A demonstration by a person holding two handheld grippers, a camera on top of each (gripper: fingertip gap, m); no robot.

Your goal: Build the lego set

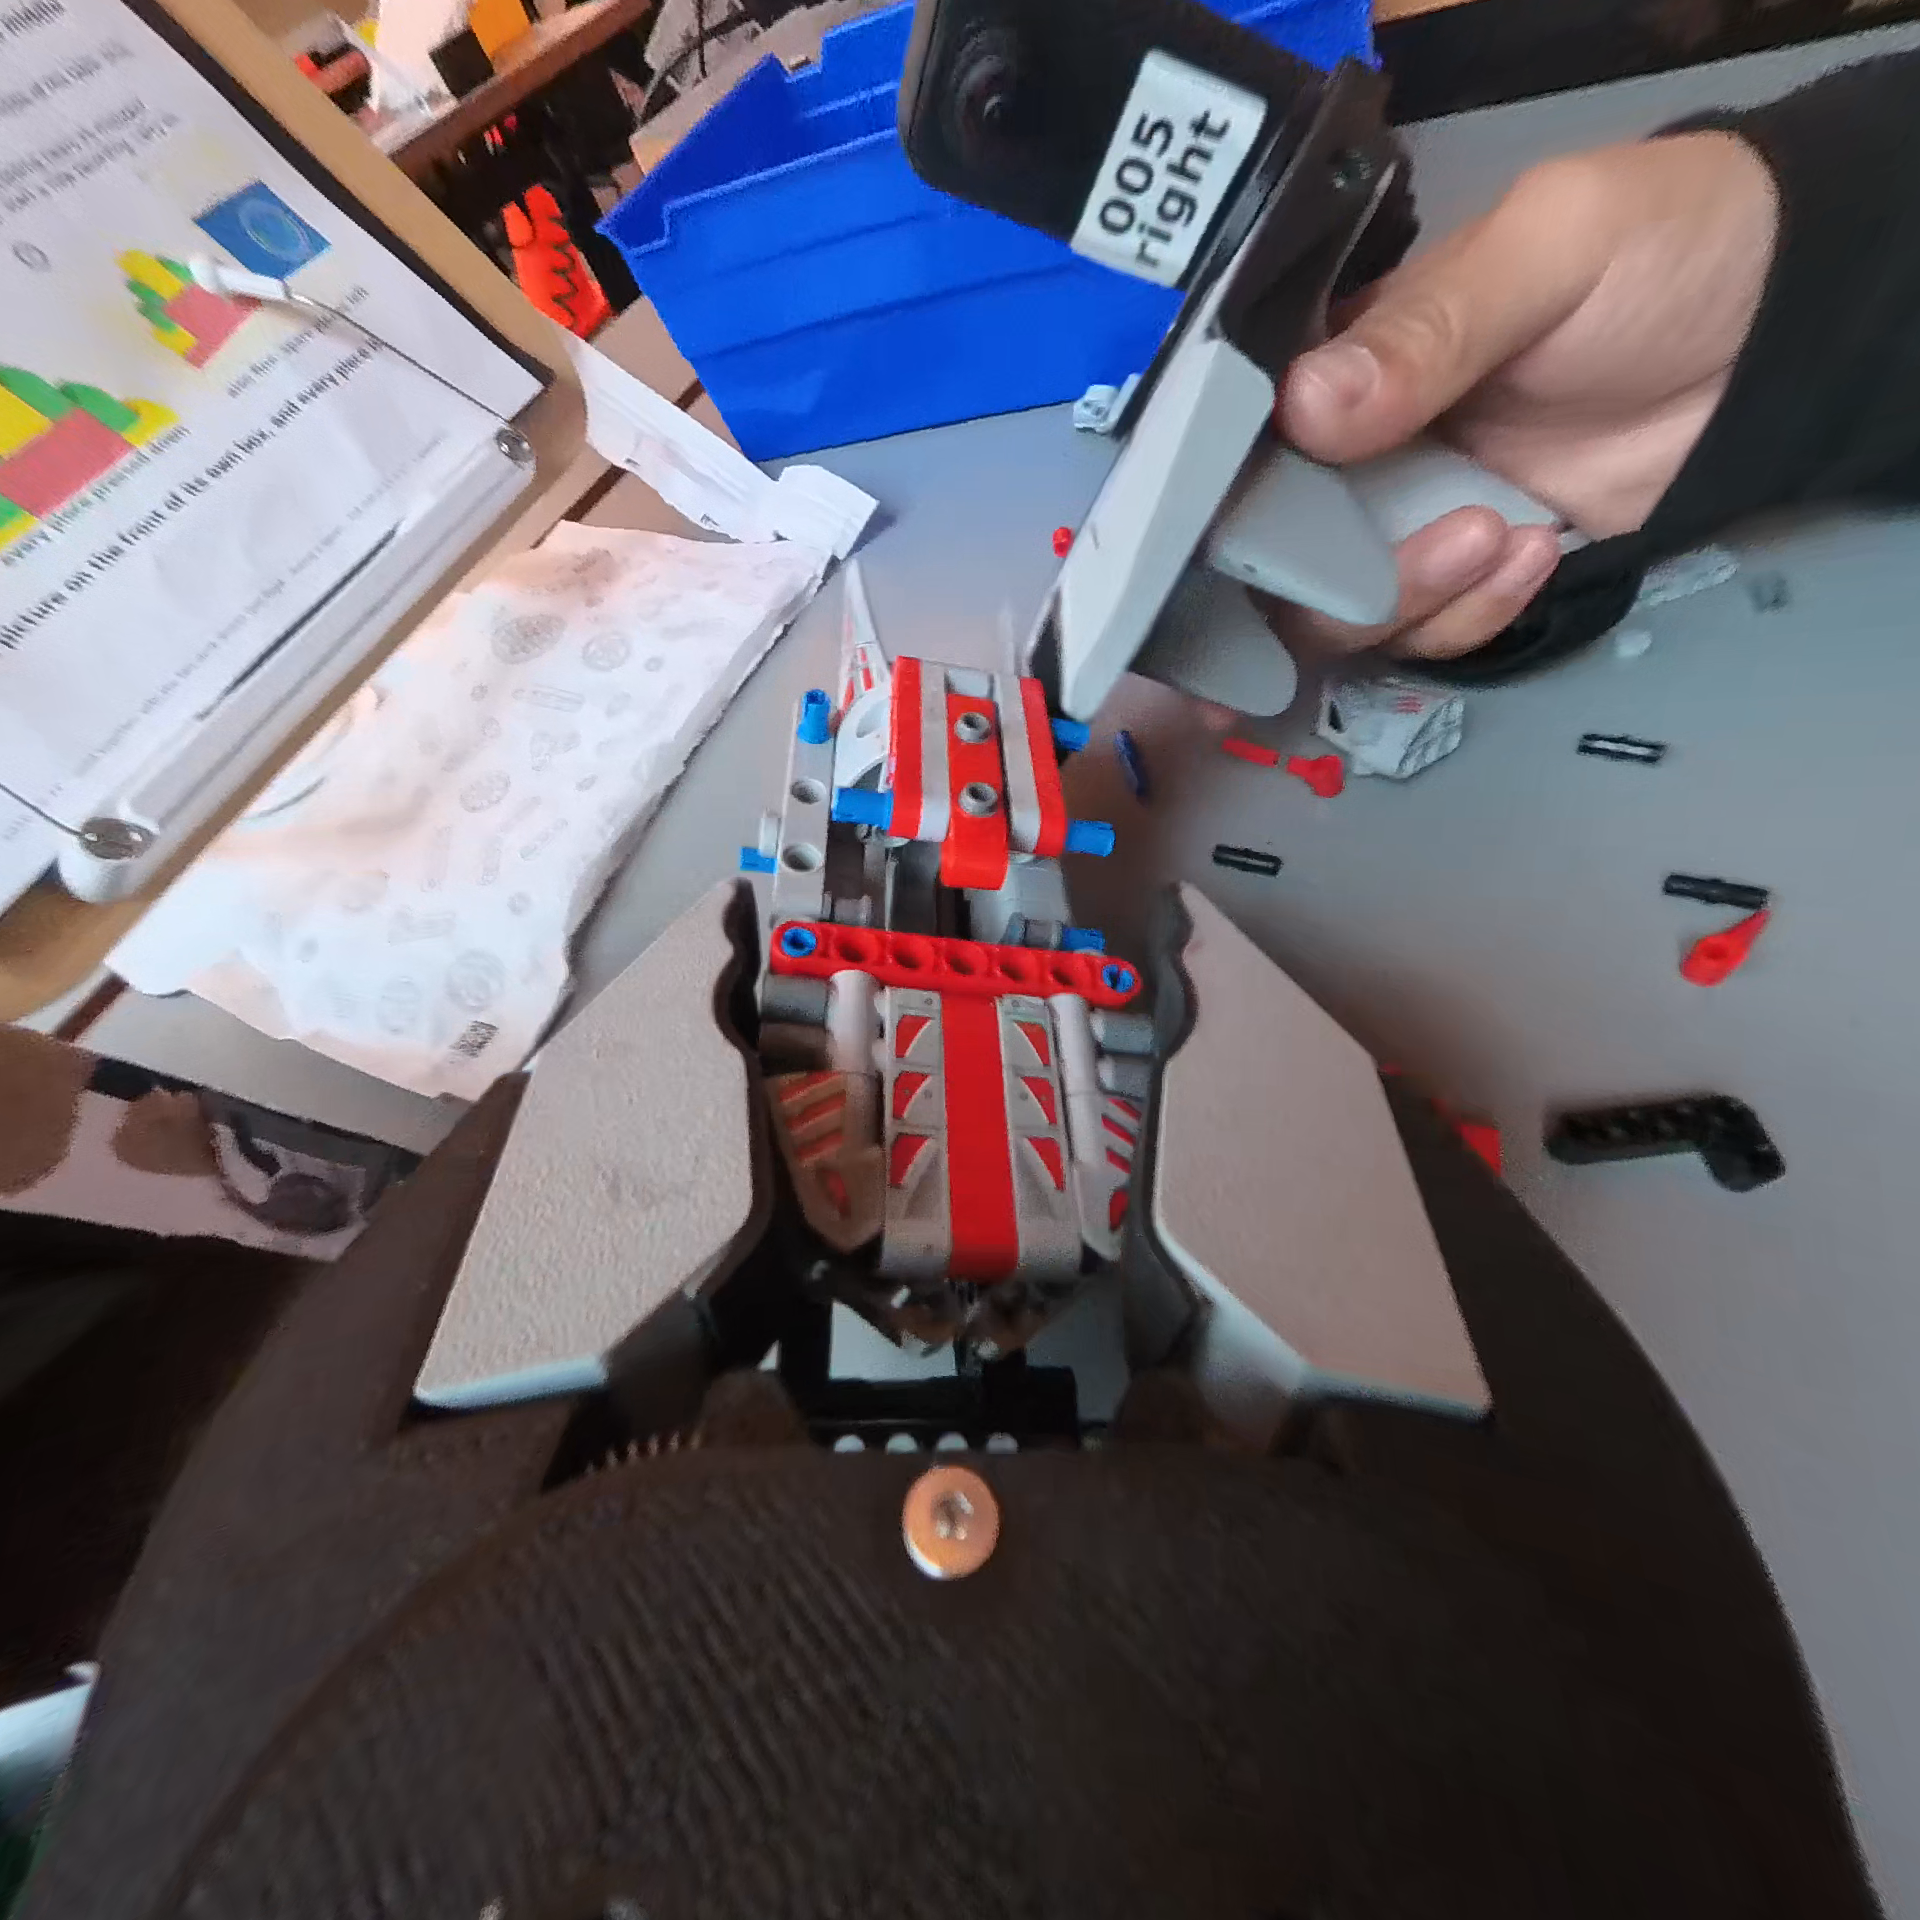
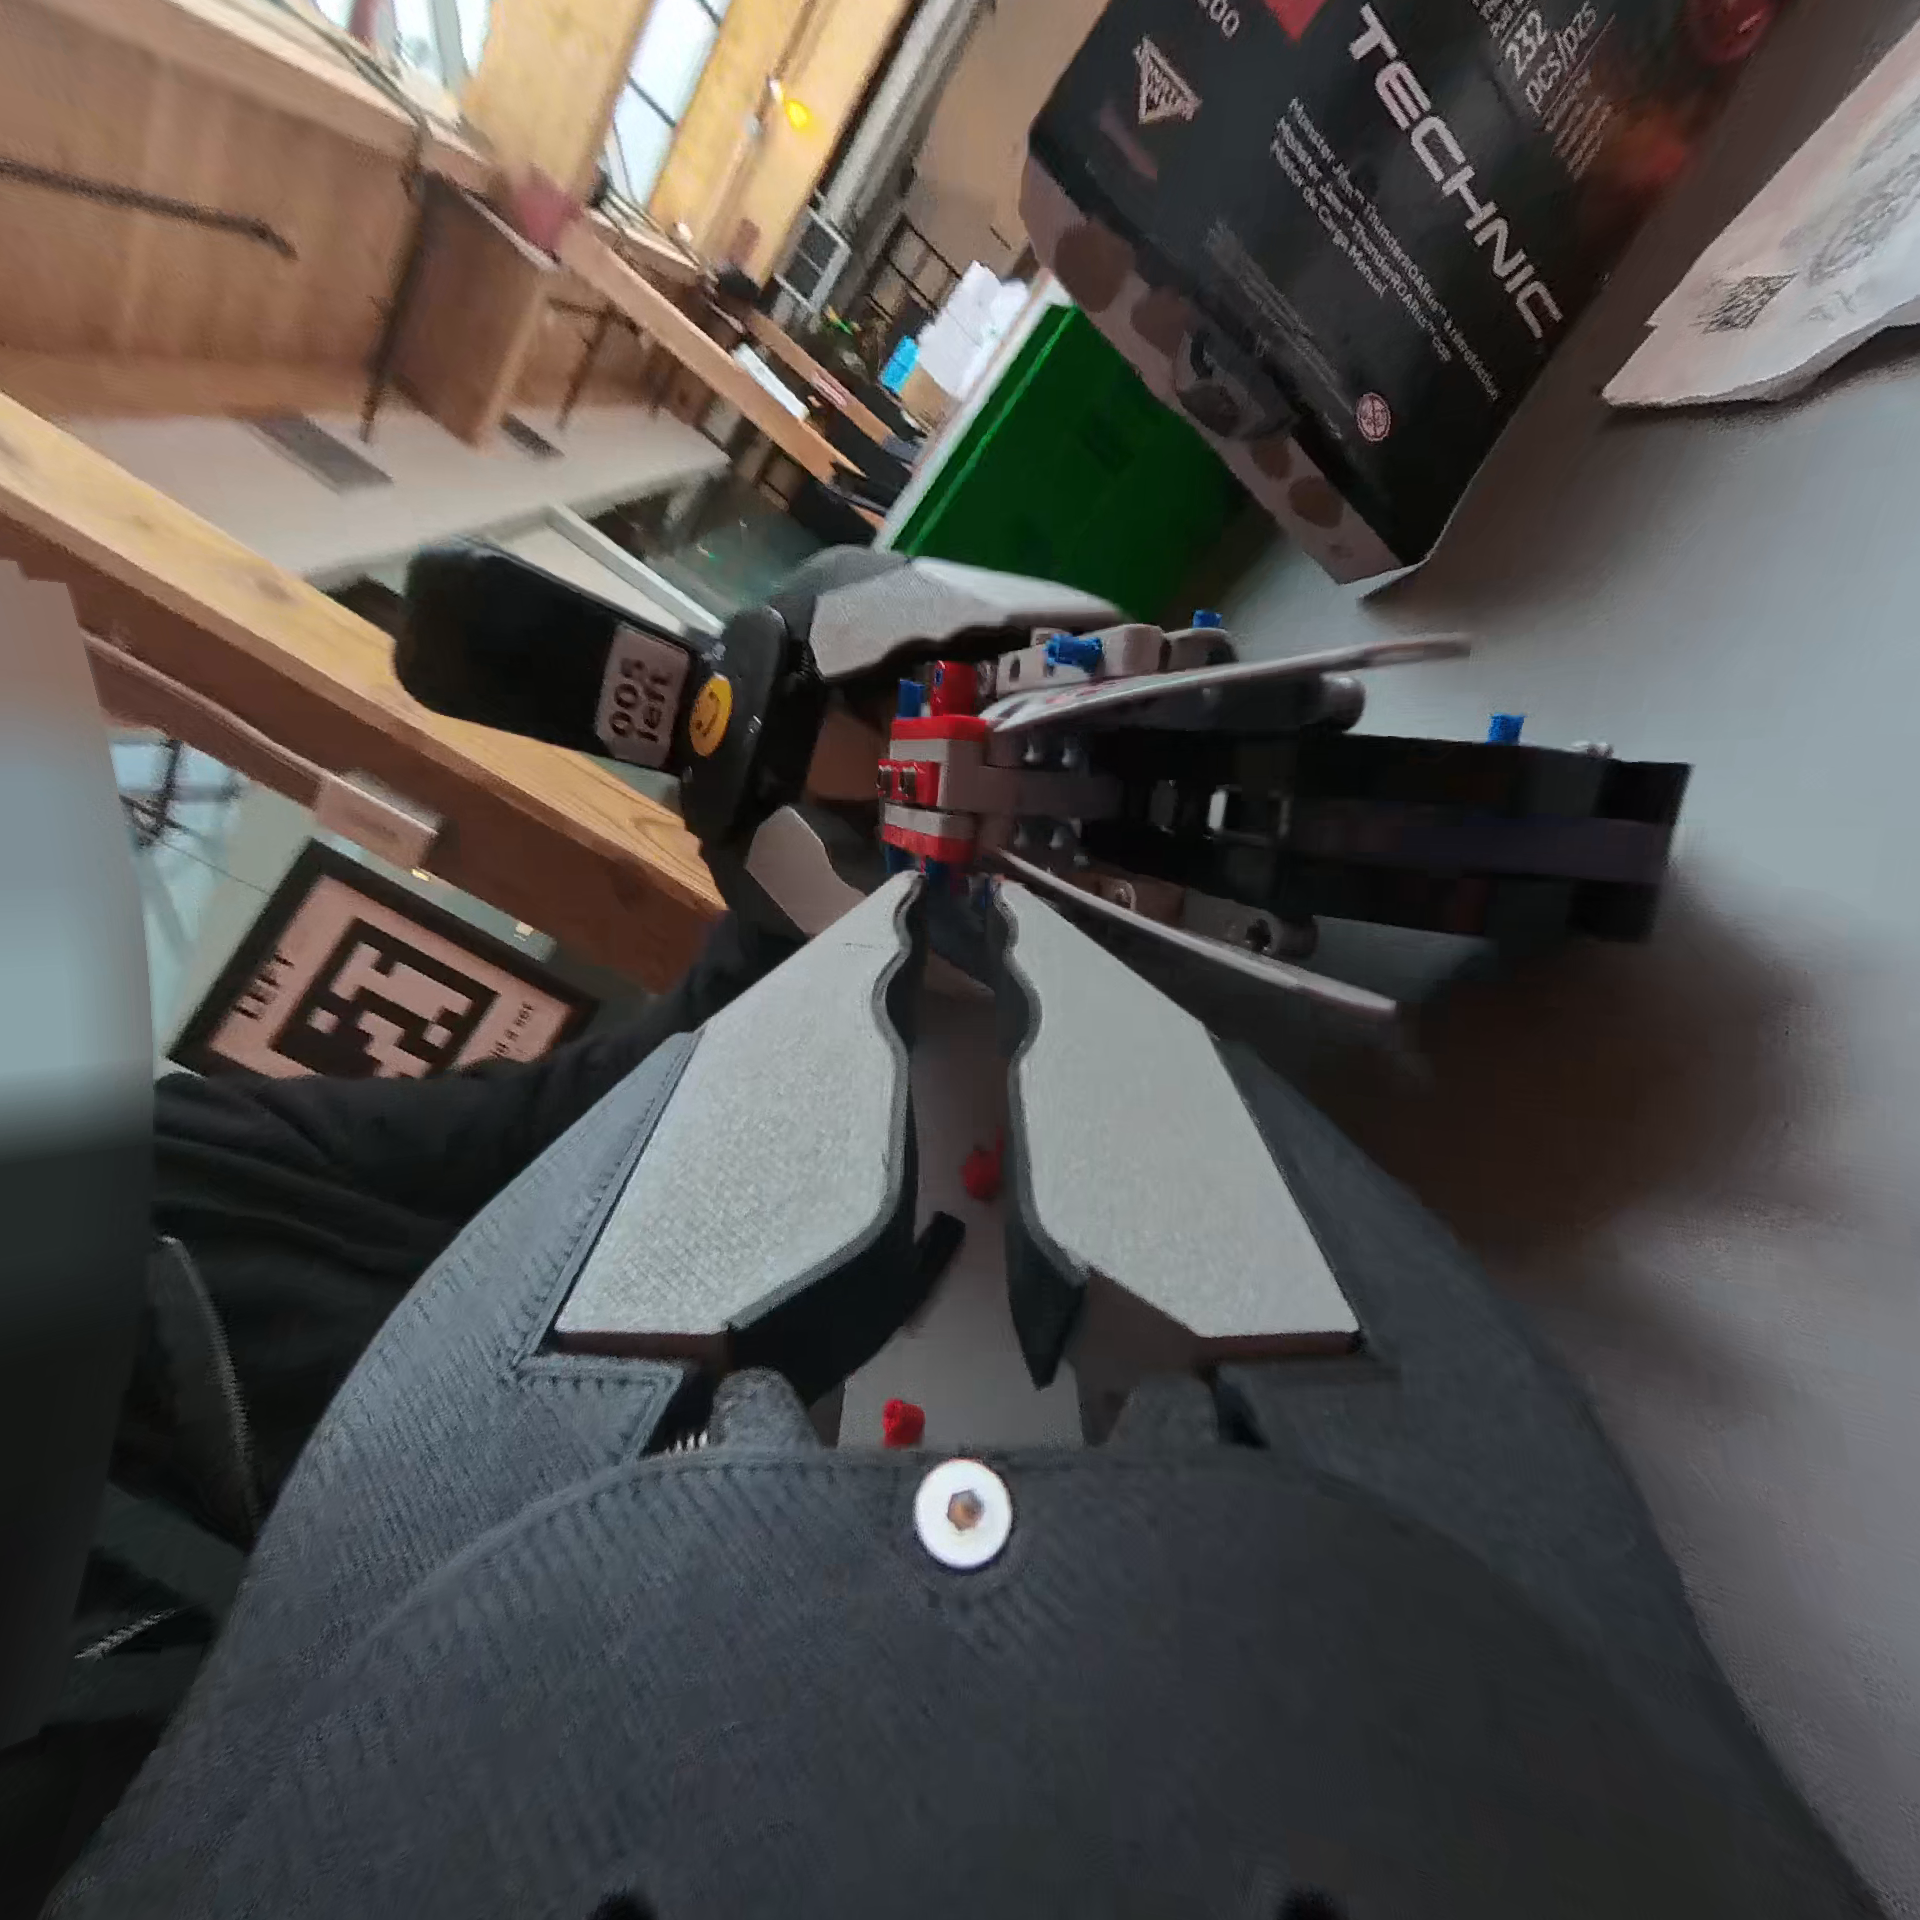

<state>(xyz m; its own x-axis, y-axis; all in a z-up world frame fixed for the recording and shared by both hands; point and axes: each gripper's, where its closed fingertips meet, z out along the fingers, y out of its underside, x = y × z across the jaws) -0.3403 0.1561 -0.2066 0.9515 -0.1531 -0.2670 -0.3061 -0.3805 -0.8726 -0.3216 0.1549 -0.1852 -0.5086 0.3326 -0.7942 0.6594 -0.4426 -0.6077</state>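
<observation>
The fingers (image 1: 644, 1132) of the left gripper (image 1: 956, 1091) were spread about as wide as the red, grey and white lego model (image 1: 961, 1101) and clamped on it from both sides, holding its striped rear end over the grey table (image 1: 1558, 1299). The right gripper (image 2: 961, 914) had its two pads nearly together with only a narrow gap, its tips right at the model's blue-pinned side; whether they pinched anything there could not be told. In the left wrist view that gripper (image 1: 1070, 675) came down from the upper right in a person's hand (image 1: 1538, 343).

A blue bin (image 1: 883, 301) stood at the far edge of the table, a clipboard with printed sheets (image 1: 260, 416) leaned at the left, and a crumpled white paper bag (image 1: 468, 810) lay under it. The black set box (image 2: 1382, 270) stood farther back.

Loose pieces lay scattered to the right: a black angled beam (image 1: 1662, 1143), black pins (image 1: 1714, 890), and small red parts (image 1: 1720, 951).
</observation>
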